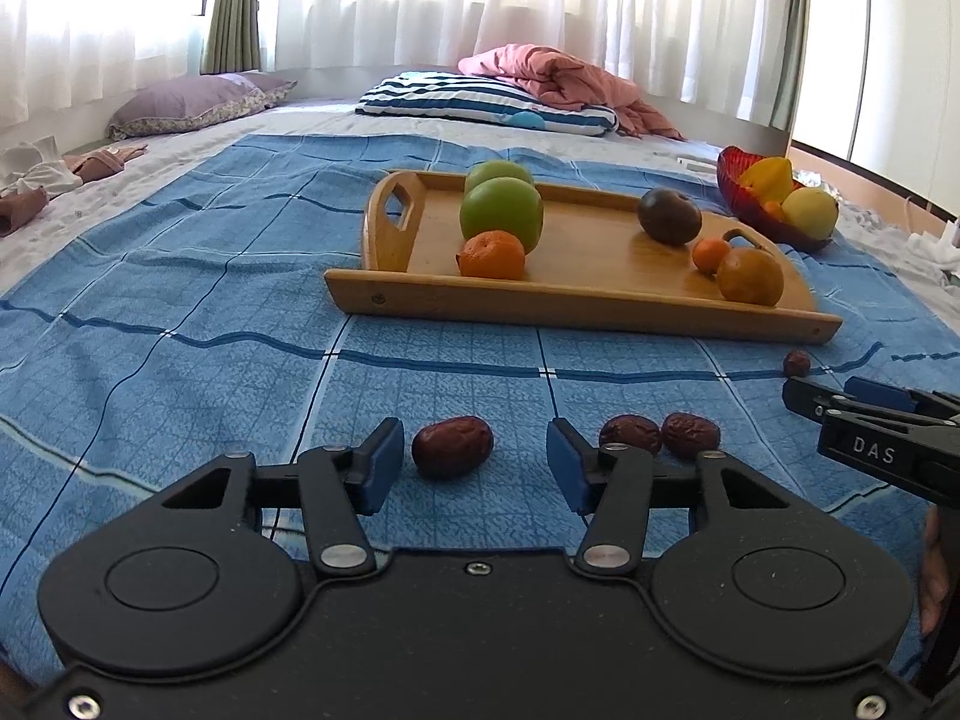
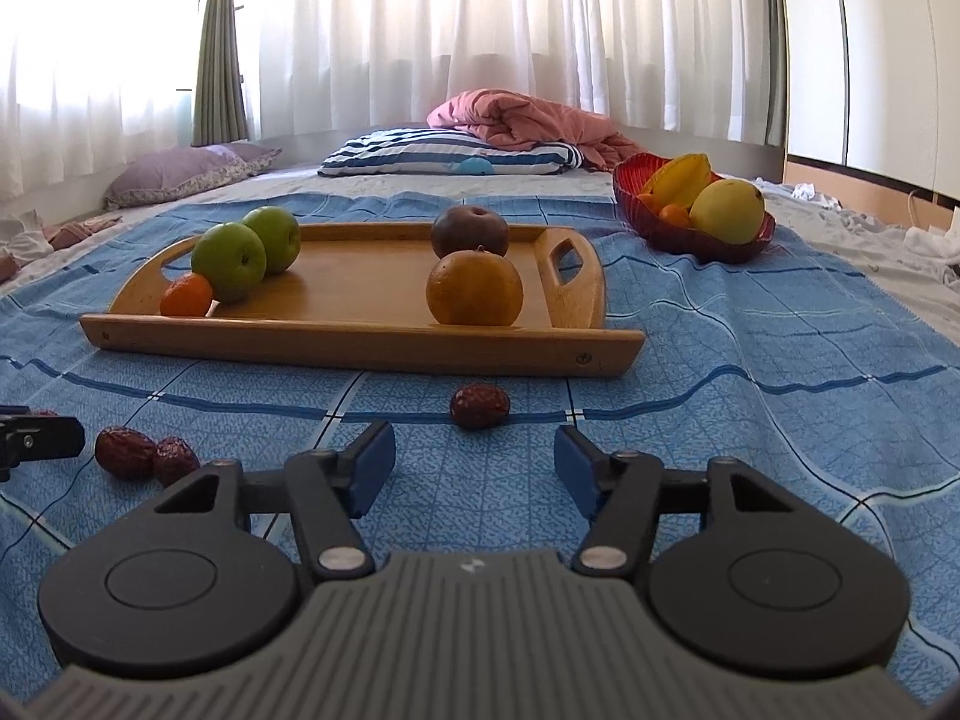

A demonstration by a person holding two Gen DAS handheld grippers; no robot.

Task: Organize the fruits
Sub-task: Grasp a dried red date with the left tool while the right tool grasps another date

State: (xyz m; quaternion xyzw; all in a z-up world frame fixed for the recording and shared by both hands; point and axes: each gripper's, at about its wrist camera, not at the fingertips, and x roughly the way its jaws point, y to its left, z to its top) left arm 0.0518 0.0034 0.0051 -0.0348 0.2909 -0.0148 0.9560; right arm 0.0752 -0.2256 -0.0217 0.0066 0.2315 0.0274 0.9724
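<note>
A dark red date lies on the blue checked cloth between the blue pads of my left gripper; the pads stand apart from it, open. Two more dates lie just right of it. My right gripper is open, with a single date just ahead of its fingertips. Beyond stands a wooden tray holding two green apples, a small orange, a large orange and a dark round fruit. The right gripper also shows at the left wrist view's right edge.
A red bowl with a starfruit, a yellow fruit and small oranges sits at the back right of the cloth. Behind are a striped pillow, a pink quilt and a purple pillow. Crumpled clothes lie at both bed edges.
</note>
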